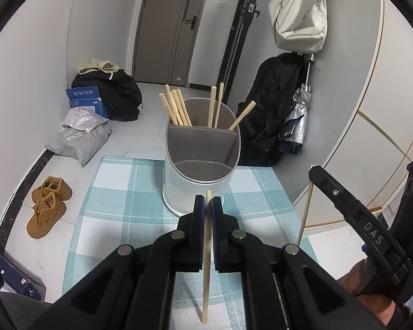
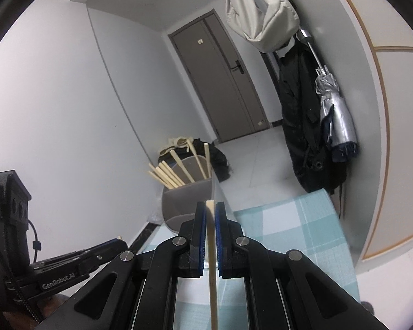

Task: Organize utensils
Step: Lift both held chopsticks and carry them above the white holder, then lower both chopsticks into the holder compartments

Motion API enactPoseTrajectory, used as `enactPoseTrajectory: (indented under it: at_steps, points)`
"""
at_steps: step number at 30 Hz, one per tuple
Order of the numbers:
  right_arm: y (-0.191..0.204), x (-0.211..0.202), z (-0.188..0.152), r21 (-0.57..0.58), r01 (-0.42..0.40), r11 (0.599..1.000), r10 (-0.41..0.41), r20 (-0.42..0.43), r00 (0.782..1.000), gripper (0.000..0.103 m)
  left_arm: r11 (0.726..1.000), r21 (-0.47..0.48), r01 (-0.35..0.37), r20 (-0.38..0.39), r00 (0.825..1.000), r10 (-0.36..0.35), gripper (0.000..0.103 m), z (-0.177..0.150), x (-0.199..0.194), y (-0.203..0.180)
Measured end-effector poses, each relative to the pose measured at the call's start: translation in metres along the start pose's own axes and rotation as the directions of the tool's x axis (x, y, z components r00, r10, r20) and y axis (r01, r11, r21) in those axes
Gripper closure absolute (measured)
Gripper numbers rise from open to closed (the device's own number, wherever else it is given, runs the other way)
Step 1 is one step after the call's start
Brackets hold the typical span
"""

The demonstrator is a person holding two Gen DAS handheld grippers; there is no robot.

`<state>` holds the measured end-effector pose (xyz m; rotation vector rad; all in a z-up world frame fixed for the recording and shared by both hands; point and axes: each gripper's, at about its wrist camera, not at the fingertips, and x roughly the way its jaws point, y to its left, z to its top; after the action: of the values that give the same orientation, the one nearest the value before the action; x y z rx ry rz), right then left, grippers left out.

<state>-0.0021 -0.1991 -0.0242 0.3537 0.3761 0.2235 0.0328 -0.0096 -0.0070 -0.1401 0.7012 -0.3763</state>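
A pale grey utensil holder (image 1: 179, 181) with three compartments stands on the checked tablecloth. Several wooden chopsticks (image 1: 176, 108) lean in its far compartments; the two near ones look empty. My left gripper (image 1: 208, 202) is shut on one chopstick (image 1: 206, 269) just in front of the holder, above the cloth. The right gripper (image 1: 315, 169) shows at the right edge, holding another chopstick (image 1: 305, 214). In the right wrist view my right gripper (image 2: 210, 206) is shut on that chopstick (image 2: 212, 261), tilted, with the holder (image 2: 176, 206) ahead and left. The left gripper's body (image 2: 68, 264) lies at lower left.
The small table with the teal checked cloth (image 1: 118, 192) ends just past the holder. On the floor lie brown shoes (image 1: 48, 206), grey parcels (image 1: 79, 140) and a black bag (image 1: 118, 96). A dark coat (image 1: 272, 110), an umbrella (image 1: 297, 121) and a white bag (image 1: 300, 19) hang at the right.
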Motion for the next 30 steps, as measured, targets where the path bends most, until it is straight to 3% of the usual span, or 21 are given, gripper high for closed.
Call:
enactPoseTrajectory:
  at_steps: [8,11,16,23,30]
  points:
    - [0.019,-0.003,0.012,-0.039,0.029,0.999,-0.028,0.032,0.999,0.097,0.999,-0.007,0.031,0.013,0.999,-0.031,0.102,0.007,-0.009,0.008]
    - [0.022,-0.003,0.019,-0.038,0.04,0.998,-0.038,0.053,0.998,0.097,0.996,-0.073,0.058,0.001,0.998,-0.059,0.102,0.015,-0.011,0.017]
    - [0.023,0.002,0.036,-0.034,0.038,0.999,-0.036,0.074,0.997,0.097,0.991,-0.094,0.09,0.031,0.996,-0.087,0.102,0.037,-0.02,0.02]
    - [0.031,0.009,0.078,-0.041,0.006,0.999,0.0,0.132,0.991,0.097,0.987,-0.068,0.146,0.102,0.985,-0.138,0.102,0.089,-0.042,0.012]
    - [0.045,0.028,0.148,-0.069,-0.028,0.997,0.044,0.251,0.967,0.097,0.987,-0.058,0.152,0.243,0.961,-0.134,0.102,0.151,-0.061,0.018]
